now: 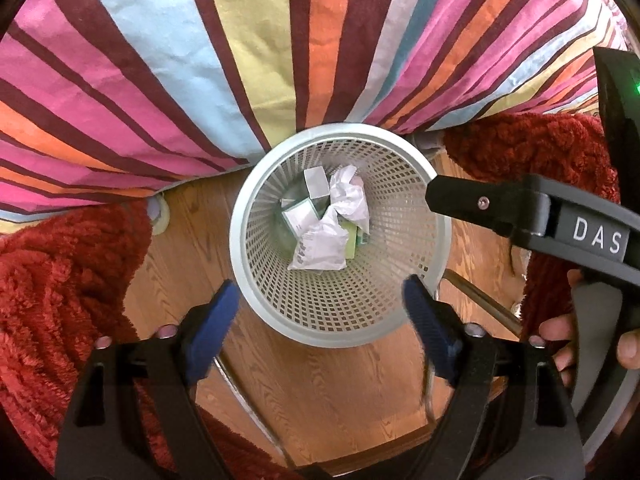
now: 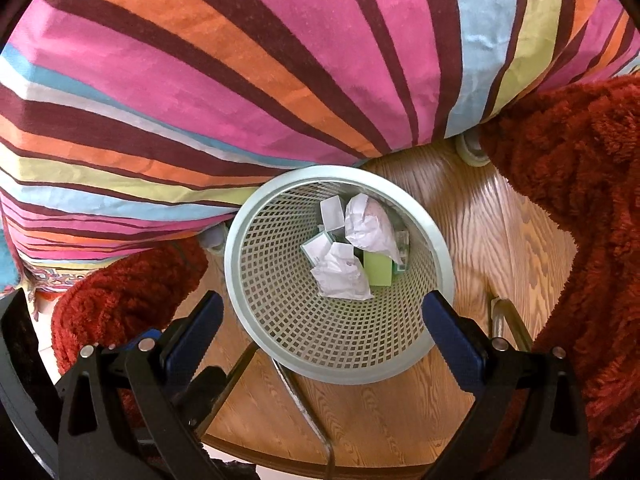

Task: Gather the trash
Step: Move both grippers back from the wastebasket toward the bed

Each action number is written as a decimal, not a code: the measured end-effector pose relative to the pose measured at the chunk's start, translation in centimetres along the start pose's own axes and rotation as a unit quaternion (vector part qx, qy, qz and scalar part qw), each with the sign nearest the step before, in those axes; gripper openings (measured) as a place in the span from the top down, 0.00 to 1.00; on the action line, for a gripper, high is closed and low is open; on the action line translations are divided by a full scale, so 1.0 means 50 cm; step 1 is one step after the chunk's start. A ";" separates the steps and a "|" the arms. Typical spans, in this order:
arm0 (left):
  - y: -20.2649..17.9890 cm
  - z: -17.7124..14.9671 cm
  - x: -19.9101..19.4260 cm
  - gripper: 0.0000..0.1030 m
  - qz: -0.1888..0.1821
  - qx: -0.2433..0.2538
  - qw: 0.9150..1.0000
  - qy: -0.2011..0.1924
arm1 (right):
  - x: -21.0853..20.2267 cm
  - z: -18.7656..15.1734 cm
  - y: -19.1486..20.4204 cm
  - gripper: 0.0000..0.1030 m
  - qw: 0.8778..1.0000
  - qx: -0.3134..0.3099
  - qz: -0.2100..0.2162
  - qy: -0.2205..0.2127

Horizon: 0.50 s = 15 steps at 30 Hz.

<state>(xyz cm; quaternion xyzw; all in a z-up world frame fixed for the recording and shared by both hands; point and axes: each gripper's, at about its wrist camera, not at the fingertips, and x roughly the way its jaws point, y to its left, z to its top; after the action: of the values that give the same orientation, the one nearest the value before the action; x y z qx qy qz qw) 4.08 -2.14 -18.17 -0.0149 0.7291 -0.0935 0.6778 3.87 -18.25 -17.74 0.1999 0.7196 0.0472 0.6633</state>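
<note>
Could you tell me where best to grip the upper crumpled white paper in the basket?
Probably pinch the crumpled paper at its raised top fold, coming straight down through the basket's open mouth. It lies uppermost on the boxes, and the mesh walls block any sideways approach.

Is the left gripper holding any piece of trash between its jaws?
No, the left gripper has its jaws wide apart with nothing between them, and the crumpled paper lies inside the mesh wastebasket.

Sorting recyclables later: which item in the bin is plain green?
The flat light-green box in the mesh wastebasket, beside the crumpled white papers; the other items are white or whitish.
</note>
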 end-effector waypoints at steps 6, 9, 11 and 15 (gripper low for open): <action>0.006 -0.003 -0.023 0.14 -0.001 -0.007 1.000 -0.025 | -0.023 -0.003 0.002 0.07 1.000 -0.007 0.005 -0.025; 0.008 -0.004 -0.030 0.14 -0.001 -0.012 0.999 -0.035 | -0.043 -0.007 0.008 0.07 0.999 -0.014 0.010 -0.045; 0.010 -0.006 -0.042 0.14 0.000 -0.015 0.999 -0.048 | -0.062 -0.010 0.013 0.07 0.997 -0.023 0.014 -0.067; 0.011 -0.009 -0.076 0.14 0.004 -0.016 0.996 -0.085 | -0.107 -0.016 0.029 0.07 0.991 -0.048 0.027 -0.122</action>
<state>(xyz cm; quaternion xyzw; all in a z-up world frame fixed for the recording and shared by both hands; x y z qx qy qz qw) 4.00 -1.01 -14.47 -0.0306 0.6701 -0.0775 0.7376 3.64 -18.66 -12.15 0.1917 0.6248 0.0746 0.7532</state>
